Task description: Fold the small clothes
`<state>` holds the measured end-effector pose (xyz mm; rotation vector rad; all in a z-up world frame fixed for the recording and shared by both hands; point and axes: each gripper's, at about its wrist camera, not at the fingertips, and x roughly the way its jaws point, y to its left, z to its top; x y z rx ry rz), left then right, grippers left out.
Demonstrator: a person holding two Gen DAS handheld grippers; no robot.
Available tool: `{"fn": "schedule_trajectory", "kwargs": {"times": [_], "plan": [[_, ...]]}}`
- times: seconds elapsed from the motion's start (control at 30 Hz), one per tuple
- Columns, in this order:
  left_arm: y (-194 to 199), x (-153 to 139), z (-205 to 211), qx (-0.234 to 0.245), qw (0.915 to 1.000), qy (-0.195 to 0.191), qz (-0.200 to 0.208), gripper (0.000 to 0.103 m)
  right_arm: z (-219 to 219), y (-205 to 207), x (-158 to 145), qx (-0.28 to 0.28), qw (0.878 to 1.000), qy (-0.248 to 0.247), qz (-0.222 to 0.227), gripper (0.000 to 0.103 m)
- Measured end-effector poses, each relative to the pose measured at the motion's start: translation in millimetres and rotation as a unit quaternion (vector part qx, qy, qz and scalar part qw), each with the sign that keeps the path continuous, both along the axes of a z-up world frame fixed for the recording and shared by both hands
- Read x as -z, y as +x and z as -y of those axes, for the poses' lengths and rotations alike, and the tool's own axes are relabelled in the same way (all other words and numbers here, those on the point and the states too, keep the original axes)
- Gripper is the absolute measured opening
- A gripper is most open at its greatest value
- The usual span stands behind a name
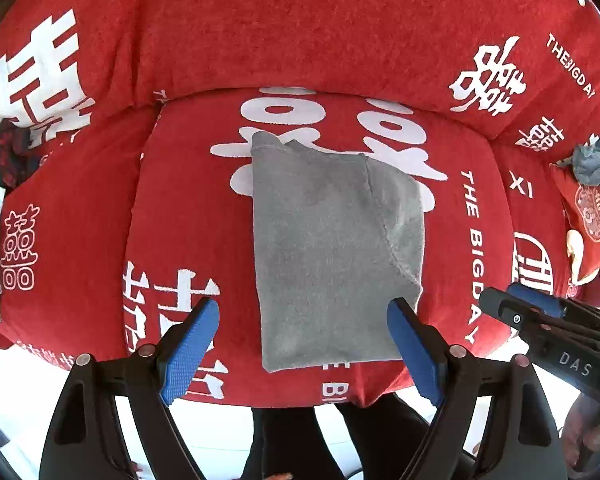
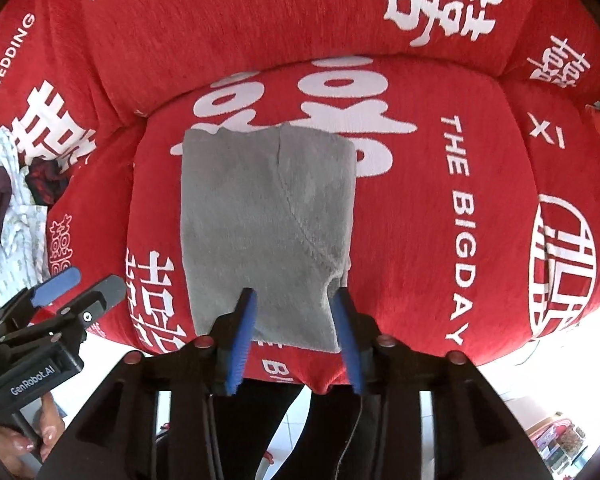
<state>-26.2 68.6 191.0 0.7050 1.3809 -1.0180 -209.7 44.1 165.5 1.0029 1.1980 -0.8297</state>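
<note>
The grey garment (image 1: 332, 248) is laid folded on the middle of the red cushion (image 1: 460, 240). The left gripper (image 1: 304, 344) and the right gripper (image 2: 296, 336) are held spread and empty above its 6 o'clock edge. Before the next fold, that edge should be pinched at both corners together, so the layers are kept aligned.

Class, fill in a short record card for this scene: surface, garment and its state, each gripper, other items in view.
surface: red sofa cover with white lettering
garment: grey garment, folded into a rectangle, lying flat on the seat
left gripper: open, holding nothing
right gripper: open, above the garment's near edge
other items: clothes pile at left
</note>
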Motion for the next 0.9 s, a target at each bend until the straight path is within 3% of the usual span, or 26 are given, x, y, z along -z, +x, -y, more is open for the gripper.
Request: {"fn": "schedule_trajectory", "kwargs": {"times": [0.03, 0.1, 0.17, 0.47, 0.9], "plan": [[1, 0, -1, -0.001, 1.0000, 0.002, 0.002, 0.087, 0, 0, -2, 0.001, 1.000, -0.005, -0.001, 0.059], [1, 0, -2, -0.003, 0.9999, 0.007, 0.007, 0.103, -1, 0, -5, 0.004, 1.000, -0.014, -0.001, 0.074], [0, -1, -4, 0.002, 0.9999, 0.008, 0.013, 0.103, -1, 0, -8, 0.008, 1.000, -0.020, -0.002, 0.080], [-1, -14, -5, 0.005, 0.9969, 0.005, 0.078, 0.103, -4, 0, -18, 0.013, 0.998, -0.050, -0.020, 0.085], [4, -18, -6, -0.005, 0.9970, 0.011, 0.076, 0.103, -10, 7, -20, -0.002, 0.998, -0.048, -0.032, 0.085]]}}
